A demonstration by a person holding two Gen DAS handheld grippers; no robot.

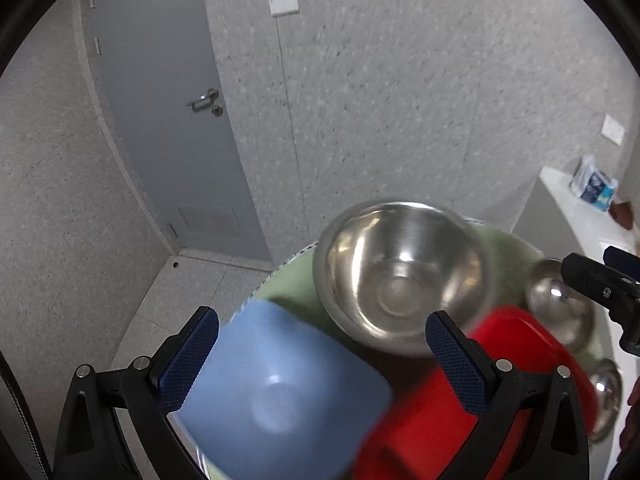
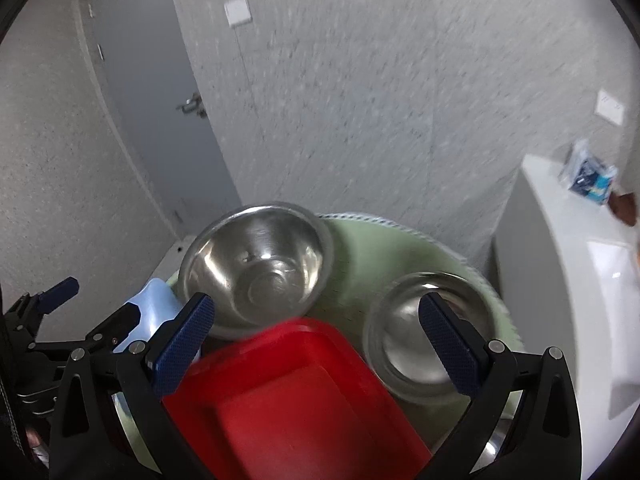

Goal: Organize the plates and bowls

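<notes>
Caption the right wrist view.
Open right gripper hovers over a red tray and steel bowls on a green mat.

We see a pale green round table (image 2: pixel 384 248) with a white dotted edging along its rim. On it the large steel bowl (image 1: pixel 404 272) shines silver-grey, and so does the smaller steel bowl (image 2: pixel 420 332). The square plate (image 1: pixel 280 392) is light blue and plain; the rectangular tray (image 2: pixel 288 396) is bright red and plain. Our left gripper (image 1: pixel 322 354) and right gripper (image 2: pixel 316 344) are black, with dark blue finger pads (image 2: pixel 182 344) in a fine cross-hatch texture. The wall (image 1: pixel 400 100) is grey with darker speckles, the door (image 1: pixel 168 128) a flat blue-grey, the wall switch (image 1: pixel 283 0) white. The counter (image 2: pixel 560 264) is white; the packet (image 1: pixel 594 186) on it is white and blue.
</notes>
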